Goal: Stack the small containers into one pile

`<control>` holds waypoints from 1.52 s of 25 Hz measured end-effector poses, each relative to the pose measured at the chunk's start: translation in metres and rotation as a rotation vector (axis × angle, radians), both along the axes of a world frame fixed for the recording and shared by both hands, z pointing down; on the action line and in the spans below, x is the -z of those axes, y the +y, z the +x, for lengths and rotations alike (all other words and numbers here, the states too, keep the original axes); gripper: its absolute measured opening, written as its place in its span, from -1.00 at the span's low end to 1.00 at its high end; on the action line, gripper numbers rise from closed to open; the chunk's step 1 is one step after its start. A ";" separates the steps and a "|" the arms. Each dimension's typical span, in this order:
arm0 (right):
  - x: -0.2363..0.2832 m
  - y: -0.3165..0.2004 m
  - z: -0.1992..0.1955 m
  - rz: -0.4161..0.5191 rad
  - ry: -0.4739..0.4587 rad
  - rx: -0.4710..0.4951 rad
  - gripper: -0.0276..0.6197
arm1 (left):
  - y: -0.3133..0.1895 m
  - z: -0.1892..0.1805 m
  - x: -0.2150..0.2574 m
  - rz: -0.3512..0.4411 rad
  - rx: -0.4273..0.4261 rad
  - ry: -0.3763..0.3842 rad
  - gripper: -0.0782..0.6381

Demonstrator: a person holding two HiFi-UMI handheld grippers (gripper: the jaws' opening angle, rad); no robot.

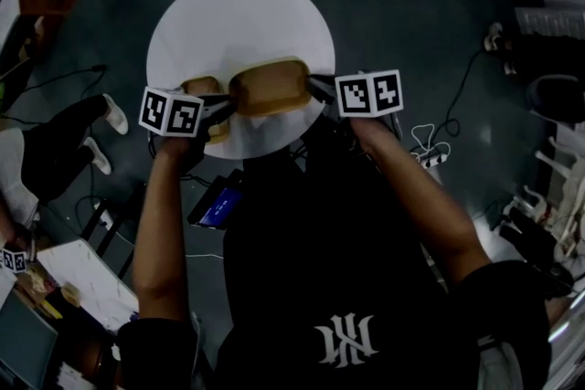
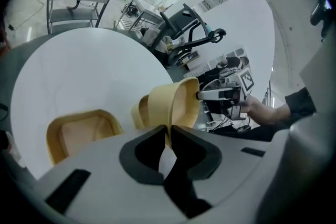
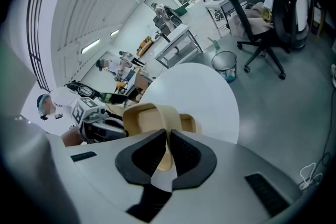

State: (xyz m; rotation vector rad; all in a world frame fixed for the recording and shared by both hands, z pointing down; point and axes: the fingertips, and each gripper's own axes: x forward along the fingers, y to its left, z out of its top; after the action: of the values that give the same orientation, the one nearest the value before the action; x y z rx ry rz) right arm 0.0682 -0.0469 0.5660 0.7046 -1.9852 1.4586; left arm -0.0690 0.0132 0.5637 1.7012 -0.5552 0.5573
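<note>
Round white bench [image 1: 238, 14], dim room, cluttered floor around it. 1 tan container [image 1: 268, 85] is held at the bench's near edge, gripped from 2 sides: left gripper [image 2: 168, 136] clamped on one thin rim, right gripper [image 3: 168, 139] clamped on the opposite rim. It looks tilted in the left gripper view. A 2nd container [image 2: 79, 131] sits on the bench just beside it. Risks, as I judge them: hands drifting apart or twisting could pull a rim out of the jaws; a tilted descent could catch on the 2nd container's rim, fail to nest, or shove it off the near edge.
</note>
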 end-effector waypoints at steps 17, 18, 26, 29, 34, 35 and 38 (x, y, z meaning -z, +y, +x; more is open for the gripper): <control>-0.036 0.020 0.015 -0.074 0.048 -0.015 -0.75 | 0.009 0.010 -0.029 -0.072 -0.019 -0.013 -0.68; -0.036 0.020 0.014 -0.074 0.049 -0.013 -0.75 | 0.008 0.009 -0.029 -0.074 -0.016 -0.013 -0.68; -0.041 0.021 0.015 -0.073 0.070 -0.004 -0.75 | 0.009 0.010 -0.034 -0.086 -0.018 -0.023 -0.68; -0.043 0.023 0.016 -0.078 0.073 -0.010 -0.75 | 0.011 0.011 -0.037 -0.096 -0.023 -0.026 -0.68; -0.044 0.021 0.016 -0.078 0.076 -0.016 -0.75 | 0.009 0.010 -0.040 -0.103 -0.022 -0.029 -0.68; -0.044 0.021 0.016 -0.079 0.075 -0.019 -0.75 | 0.009 0.009 -0.041 -0.104 -0.020 -0.029 -0.68; -0.045 0.019 0.012 -0.090 0.071 -0.032 -0.75 | 0.005 0.006 -0.041 -0.111 -0.003 -0.023 -0.68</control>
State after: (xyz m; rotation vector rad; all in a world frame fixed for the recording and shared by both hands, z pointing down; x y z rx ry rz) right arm 0.0806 -0.0281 0.6108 0.7412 -1.8514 1.5102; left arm -0.0631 0.0185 0.6052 1.5920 -0.5290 0.5997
